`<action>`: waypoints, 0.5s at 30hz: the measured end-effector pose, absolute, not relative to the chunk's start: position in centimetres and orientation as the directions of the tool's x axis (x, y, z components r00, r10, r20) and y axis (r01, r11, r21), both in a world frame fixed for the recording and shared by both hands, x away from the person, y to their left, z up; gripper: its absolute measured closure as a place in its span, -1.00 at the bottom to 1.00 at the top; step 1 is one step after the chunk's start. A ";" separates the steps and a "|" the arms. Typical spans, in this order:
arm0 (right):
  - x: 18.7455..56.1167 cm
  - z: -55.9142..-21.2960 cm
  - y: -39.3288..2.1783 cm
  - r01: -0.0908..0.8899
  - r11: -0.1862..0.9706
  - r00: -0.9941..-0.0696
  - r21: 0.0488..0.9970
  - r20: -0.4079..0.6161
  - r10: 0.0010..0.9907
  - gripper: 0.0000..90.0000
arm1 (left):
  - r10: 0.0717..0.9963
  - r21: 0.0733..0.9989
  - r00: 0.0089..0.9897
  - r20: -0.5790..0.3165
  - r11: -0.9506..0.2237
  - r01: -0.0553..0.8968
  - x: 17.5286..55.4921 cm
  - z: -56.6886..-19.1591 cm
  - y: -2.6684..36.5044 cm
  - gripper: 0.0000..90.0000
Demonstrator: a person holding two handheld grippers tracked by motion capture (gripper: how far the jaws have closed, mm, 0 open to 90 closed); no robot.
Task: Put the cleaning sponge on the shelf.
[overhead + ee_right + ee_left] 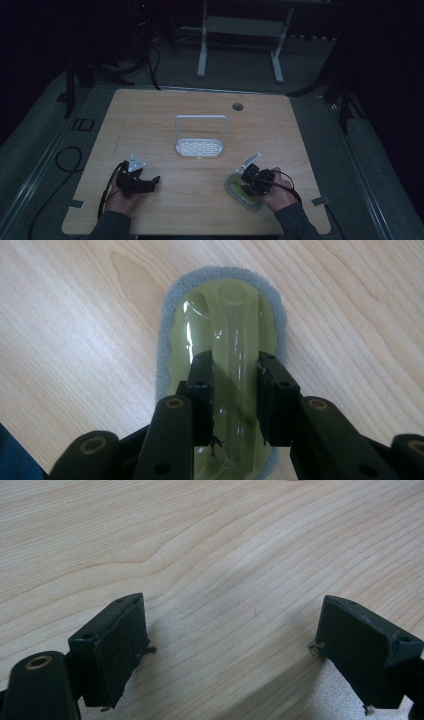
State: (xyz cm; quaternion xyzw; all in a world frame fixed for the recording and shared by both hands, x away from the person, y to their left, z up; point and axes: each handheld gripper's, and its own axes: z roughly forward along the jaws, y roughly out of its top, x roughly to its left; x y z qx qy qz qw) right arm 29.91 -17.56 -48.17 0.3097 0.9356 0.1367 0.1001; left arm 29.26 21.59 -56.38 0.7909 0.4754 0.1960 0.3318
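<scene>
A white wire rack point(199, 142) stands mid-bench point(150, 115), at about eleven o'clock from the scrubbing sponge point(243, 192), well apart, with bare wood between. No writing can be read. The right claw point(235, 372) is clenched on the sponge's olive plastic handle point(235, 340) at the bench's five o'clock. The left claw point(232, 645) gapes wide over bare wood.

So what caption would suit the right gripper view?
Right gripper clamped on the raised green handle of a grey-edged scrubbing sponge on a wooden table.
</scene>
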 end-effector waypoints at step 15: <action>30.1 -47.2 -16.2 0.410 0.868 -0.869 0.280 -0.170 0.465 0.59 | 0.882 0.711 0.471 -0.005 -0.328 0.622 29.3 -56.4 21.6 -0.71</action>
